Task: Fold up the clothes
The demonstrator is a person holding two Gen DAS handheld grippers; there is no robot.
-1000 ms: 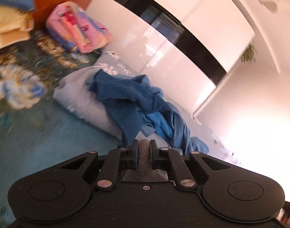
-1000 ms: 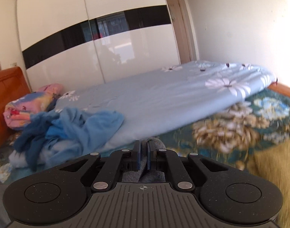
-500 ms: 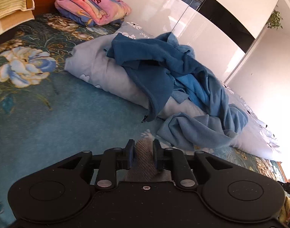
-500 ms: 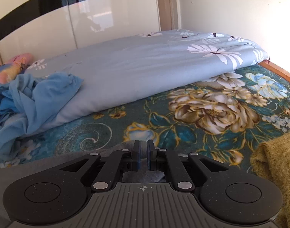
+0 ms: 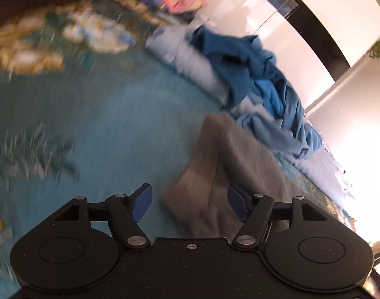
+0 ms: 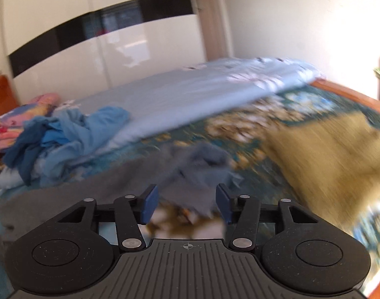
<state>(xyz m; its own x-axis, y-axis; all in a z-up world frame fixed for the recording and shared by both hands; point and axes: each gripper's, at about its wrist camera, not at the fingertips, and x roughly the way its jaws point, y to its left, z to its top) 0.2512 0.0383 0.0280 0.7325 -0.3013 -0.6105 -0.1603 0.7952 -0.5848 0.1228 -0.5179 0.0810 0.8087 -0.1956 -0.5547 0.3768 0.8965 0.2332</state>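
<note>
A grey knit garment [image 5: 224, 164] lies on the teal floral bedspread [image 5: 102, 129], its near end between the spread fingers of my left gripper [image 5: 190, 204], which is open and holds nothing. In the right wrist view the same grey garment [image 6: 115, 182] stretches to the left, with a rumpled end [image 6: 202, 167] just beyond my right gripper [image 6: 186, 203], also open. Both views are motion-blurred. A heap of blue clothes [image 5: 262, 82] sits on a folded light-blue quilt [image 6: 190, 94] farther back.
An olive-yellow knit garment [image 6: 334, 149] lies to the right. A pink patterned bundle [image 6: 20, 119] rests by the wooden headboard [image 6: 0, 94]. A white wardrobe with a black band [image 6: 102, 32] stands behind the bed. A wooden bed edge [image 6: 351, 94] runs along the right.
Both grippers were shut on the grey garment and have opened, letting it drop onto the bedspread. Both cameras have swung and pulled back.
</note>
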